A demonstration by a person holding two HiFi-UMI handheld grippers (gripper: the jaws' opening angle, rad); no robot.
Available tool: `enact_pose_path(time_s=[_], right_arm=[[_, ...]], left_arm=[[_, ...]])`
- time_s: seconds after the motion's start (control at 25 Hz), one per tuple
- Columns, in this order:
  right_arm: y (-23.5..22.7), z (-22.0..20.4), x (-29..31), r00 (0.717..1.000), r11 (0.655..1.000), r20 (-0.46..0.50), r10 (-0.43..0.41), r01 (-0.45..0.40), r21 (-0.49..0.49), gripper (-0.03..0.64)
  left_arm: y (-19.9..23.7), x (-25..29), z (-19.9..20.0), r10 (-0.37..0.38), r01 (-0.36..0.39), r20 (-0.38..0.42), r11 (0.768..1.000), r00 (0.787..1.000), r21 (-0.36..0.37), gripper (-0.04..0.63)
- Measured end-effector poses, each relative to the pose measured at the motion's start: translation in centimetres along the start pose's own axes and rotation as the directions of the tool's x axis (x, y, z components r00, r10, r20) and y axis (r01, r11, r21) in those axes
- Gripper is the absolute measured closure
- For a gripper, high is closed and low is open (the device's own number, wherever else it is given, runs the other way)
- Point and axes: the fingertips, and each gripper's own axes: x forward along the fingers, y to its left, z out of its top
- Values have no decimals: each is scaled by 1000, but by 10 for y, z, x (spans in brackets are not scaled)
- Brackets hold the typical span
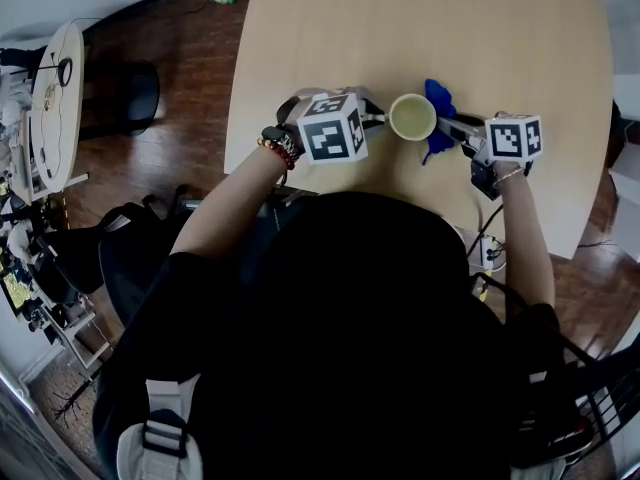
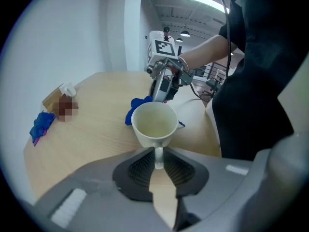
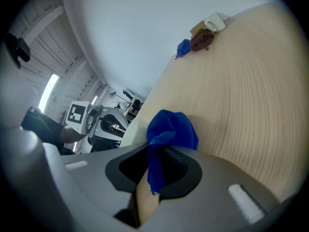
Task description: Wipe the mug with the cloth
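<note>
A white mug (image 1: 412, 117) is held over the light wooden table (image 1: 420, 28), with my left gripper (image 1: 378, 118) shut on its handle. In the left gripper view the mug (image 2: 154, 124) sits just past the jaws, its handle (image 2: 158, 157) pinched between the pads. A blue cloth (image 1: 438, 113) lies against the mug's right side, and my right gripper (image 1: 452, 130) is shut on it. The right gripper view shows the cloth (image 3: 166, 134) bunched above the jaws with a strip clamped between them. The cloth (image 2: 137, 105) also peeks out behind the mug.
At the table's far end lie a small blue thing (image 3: 183, 47) and a brown and white object (image 3: 205, 33). A black chair (image 1: 140, 93) stands on the wooden floor left of the table. A power strip (image 1: 490, 253) lies near my right forearm.
</note>
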Motion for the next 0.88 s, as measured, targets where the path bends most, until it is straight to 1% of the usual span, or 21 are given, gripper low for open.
enact_pose_path(time_s=[0.16, 0.24, 0.32, 0.4, 0.48, 0.56, 0.64, 0.76, 0.88], right_arm=[[-18, -12, 13, 995, 999, -91, -35, 35, 3, 557], [-20, -14, 16, 993, 999, -113, -32, 33, 7, 558], [-19, -14, 14, 991, 1000, -130, -18, 15, -19, 558], [-17, -8, 6, 991, 997, -134, 13, -23, -76, 558], [-4, 9, -4, 990, 988, -114, 87, -100, -115, 558], [8, 28, -12, 983, 975, -108, 151, -166, -150, 558], [18, 39, -14, 974, 962, -127, 190, -211, -174, 558], [22, 42, -13, 960, 952, -181, 214, -247, -180, 558], [21, 41, -8, 941, 945, -227, 251, -289, -154, 557]], left_arm=[[2, 1, -1, 1, 0, -23, 999, 1000, 43, 534], [4, 1, -2, 16, -13, -39, 997, 999, 80, 534], [7, 1, -2, 30, -24, -55, 992, 998, 120, 534], [11, 2, -2, 46, -34, -69, 985, 997, 172, 534], [17, 3, -2, 70, -48, -86, 971, 994, 235, 534], [24, 3, -3, 86, -55, -96, 955, 992, 290, 534], [27, 3, -6, 92, -53, -104, 942, 990, 332, 534], [28, 5, -4, 102, -55, -104, 921, 989, 386, 534], [34, 6, 3, 114, -61, -94, 896, 989, 441, 534]])
